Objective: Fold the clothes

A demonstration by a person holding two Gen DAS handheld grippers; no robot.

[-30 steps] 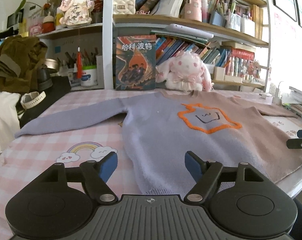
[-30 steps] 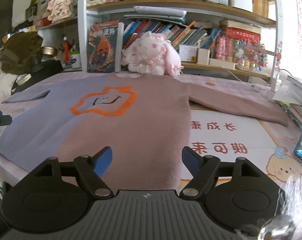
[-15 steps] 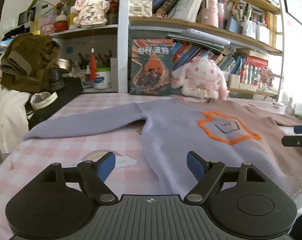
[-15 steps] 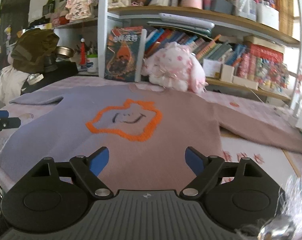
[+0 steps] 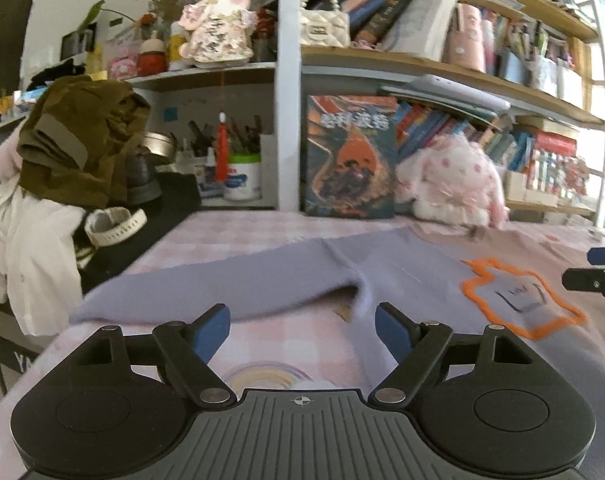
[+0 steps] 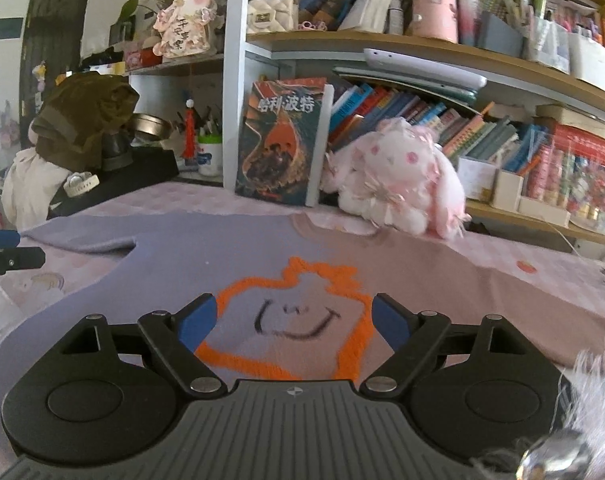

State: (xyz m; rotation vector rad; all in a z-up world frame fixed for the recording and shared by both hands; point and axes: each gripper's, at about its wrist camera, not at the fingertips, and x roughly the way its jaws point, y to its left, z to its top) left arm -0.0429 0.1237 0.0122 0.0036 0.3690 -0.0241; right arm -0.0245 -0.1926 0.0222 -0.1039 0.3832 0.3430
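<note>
A sweater, lilac on one half and dusty pink on the other [image 5: 414, 276], lies flat and face up on the pink checked tablecloth [image 5: 286, 344]. Its chest carries an orange outlined shape with a smile [image 6: 294, 312]. My left gripper [image 5: 302, 324] hovers open over the cloth, just in front of the lilac sleeve [image 5: 222, 288] and armpit, with nothing between its fingers. My right gripper [image 6: 292, 318] is open and empty above the orange motif. Each gripper's fingers [image 5: 594, 278] [image 6: 6, 248] show at the edge of the other's view.
At the back of the table stand a dark book [image 6: 282, 144] and a pink plush rabbit [image 6: 394, 176], under crowded shelves. On the left, an olive garment [image 5: 78, 144] is heaped on white cloth, next to a white watch [image 5: 114, 226]. The table's left edge is close.
Both grippers have moved left across the table. The left now faces the lilac sleeve instead of the hem, and the right now faces the orange motif. Both jaws stand slightly wider.
</note>
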